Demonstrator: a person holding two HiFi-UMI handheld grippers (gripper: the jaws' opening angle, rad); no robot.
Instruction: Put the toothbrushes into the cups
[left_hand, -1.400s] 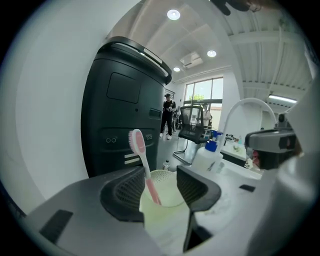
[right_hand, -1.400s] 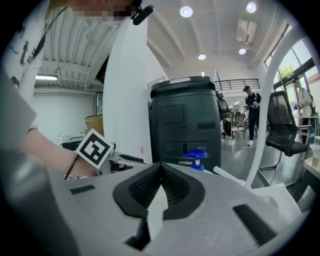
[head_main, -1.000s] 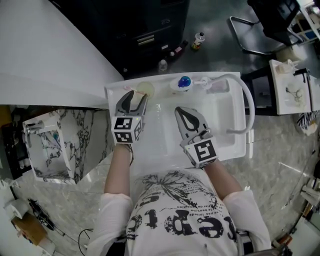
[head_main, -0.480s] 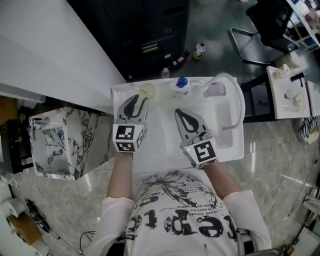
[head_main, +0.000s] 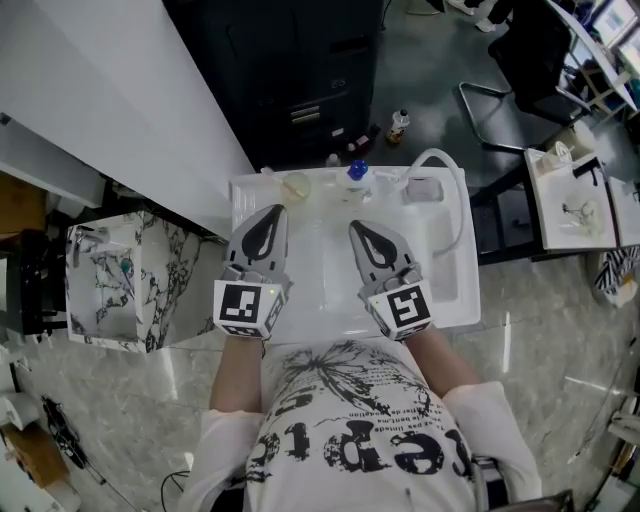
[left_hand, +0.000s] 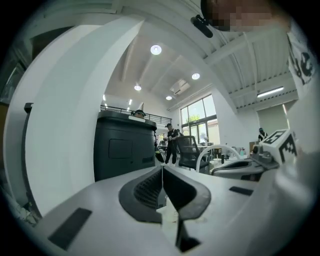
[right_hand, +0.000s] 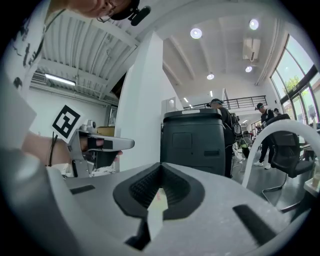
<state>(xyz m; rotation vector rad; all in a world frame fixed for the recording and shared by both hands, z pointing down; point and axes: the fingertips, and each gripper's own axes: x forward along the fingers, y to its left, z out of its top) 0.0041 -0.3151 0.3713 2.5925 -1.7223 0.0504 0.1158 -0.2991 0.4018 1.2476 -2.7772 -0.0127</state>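
Both grippers are closed and empty. Left gripper (head_main: 272, 211): in the left gripper view (left_hand: 162, 169) the dark pads meet along one line with nothing between them. Right gripper (head_main: 358, 226): same in the right gripper view (right_hand: 160, 168), pads together and nothing held. In the head view they sit side by side over the white sink top (head_main: 322, 290), apart from each other, tips pointing away from the person toward its far edge. Each gripper view catches the other gripper off to the side. A pale cup (head_main: 295, 186) stands at the far edge of the sink top, just beyond the left gripper's tips and not touching them. A blue-topped container (head_main: 356, 173) stands near it, further right along the same edge; can't tell what the blue part is. Can't make out any toothbrush at this size, in the cup or elsewhere. A white curved tube (head_main: 452, 168) arches over the right end of the sink top. A black cabinet (head_main: 300, 90) stands beyond the far edge and fills the middle of both gripper views. A marble-pattern box (head_main: 150, 290) is off to the left, and a small bottle (head_main: 398, 125) stands on the floor by the cabinet.
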